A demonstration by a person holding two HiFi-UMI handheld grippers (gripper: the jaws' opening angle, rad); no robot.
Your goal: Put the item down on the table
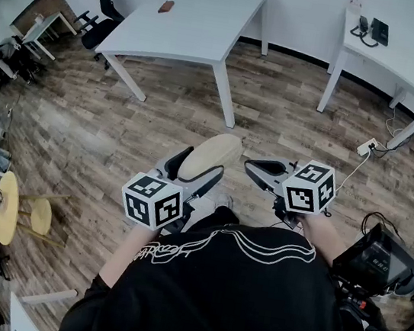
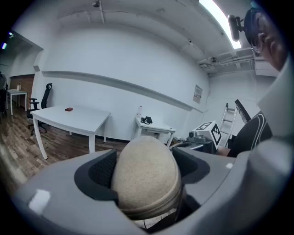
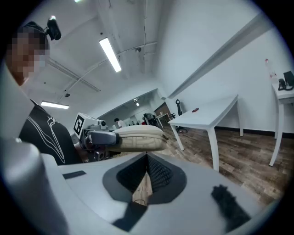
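A beige oval zipped pouch [image 1: 210, 154] is held above the wooden floor, in front of the person's body. My left gripper [image 1: 190, 172] is shut on it, one dark pad on each side of the pouch [image 2: 146, 176], with the jaws standing wide around it. In the right gripper view the same pouch [image 3: 138, 137] shows side-on with its zip seam. My right gripper [image 1: 266, 170] hovers just right of the pouch with its pads [image 3: 158, 176] together and nothing between them. A large white table [image 1: 190, 23] stands ahead on the left.
A small red-brown object [image 1: 166, 6] lies on the large table. A second white table [image 1: 389, 53] at the back right carries a black phone [image 1: 374, 29]. An office chair [image 1: 103, 10] stands at the far left, yellow stools [image 1: 8, 204] at the left edge.
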